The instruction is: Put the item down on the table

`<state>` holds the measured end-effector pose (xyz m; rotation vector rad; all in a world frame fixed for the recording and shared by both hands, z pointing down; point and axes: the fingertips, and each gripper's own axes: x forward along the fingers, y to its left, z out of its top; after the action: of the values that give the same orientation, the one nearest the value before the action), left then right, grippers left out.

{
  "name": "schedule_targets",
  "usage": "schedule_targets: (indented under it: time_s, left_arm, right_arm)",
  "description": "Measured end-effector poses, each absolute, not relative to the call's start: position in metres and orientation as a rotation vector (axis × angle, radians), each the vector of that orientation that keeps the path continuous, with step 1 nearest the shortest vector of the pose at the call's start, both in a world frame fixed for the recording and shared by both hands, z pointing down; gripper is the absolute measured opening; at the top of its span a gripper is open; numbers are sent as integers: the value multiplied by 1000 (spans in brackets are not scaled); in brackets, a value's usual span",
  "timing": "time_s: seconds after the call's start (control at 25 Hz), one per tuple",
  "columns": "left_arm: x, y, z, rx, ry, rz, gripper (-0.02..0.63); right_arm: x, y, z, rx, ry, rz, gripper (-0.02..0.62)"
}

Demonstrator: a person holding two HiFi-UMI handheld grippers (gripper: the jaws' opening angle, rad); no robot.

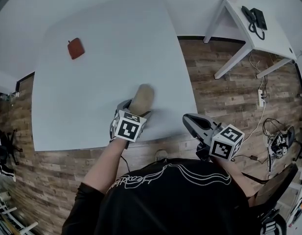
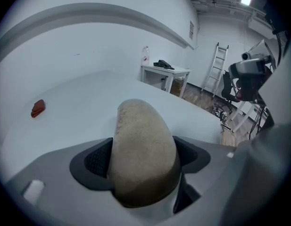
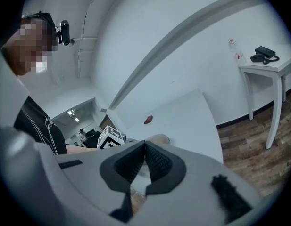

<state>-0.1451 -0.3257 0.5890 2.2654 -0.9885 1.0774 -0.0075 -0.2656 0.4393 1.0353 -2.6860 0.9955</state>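
Note:
A tan, rounded, stone-like item sticks out forward from my left gripper, over the front part of the white table. In the left gripper view the two dark pads press on both sides of the tan item, so my left gripper is shut on it. I cannot tell whether the item touches the tabletop. My right gripper hangs off the table's front right corner, above the wood floor. Its pads meet with nothing between them in the right gripper view.
A small red object lies at the table's far left, also seen in the left gripper view. A white side table with a black phone stands at the right by the wall. A power strip and cables lie on the floor.

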Motion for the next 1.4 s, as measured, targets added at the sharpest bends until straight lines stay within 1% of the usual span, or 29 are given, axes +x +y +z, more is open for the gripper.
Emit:
schedule_targets:
  time_s: [0.32,0.52,0.6,0.72,0.76,0.88,1.0,1.2,1.28,1.32,1.36,1.4]
  left_arm:
    - [-149,-323,610,2270,-998,1170,400]
    - [-152,-328,610,2303,-1081,1154,405]
    - [-159,-333,607,2314,-1158,1153,437]
    - [-169,-333,599,2319,-1248,1128,465]
    - [-172,-331,594,2316,-1273,1112,465]
    - [-183,-318,571,2282,-1342,1019,465]
    - [-181,-290,532,2235,-1364,820,463]
    - [-142,-208,459,2301,-1187,483,452]
    - [-122,-174,430,2330,-1098,358,411]
    - [-113,-158,416,2344,-1060,303,379]
    - [-103,-142,402,2363,-1025,258,331]
    - [-95,-126,389,2386,-1000,227,252]
  right_arm:
    - [0,-267,435,1058,-2672,985,8]
    - [-3,-263,428,1027,-2682,964,8]
    - [-2,-258,427,1019,-2682,960,8]
    - [1,-248,426,1006,-2681,951,8]
    - [3,-245,426,1003,-2679,947,8]
    - [5,-235,423,980,-2678,909,8]
    - [3,-221,414,947,-2720,870,8]
    - [-1,-174,388,864,-2802,853,8]
    - [1,-154,379,822,-2833,825,8]
    - [2,-143,373,796,-2854,813,8]
    - [3,-132,367,770,-2875,800,8]
    - [4,-120,361,744,-2895,785,8]
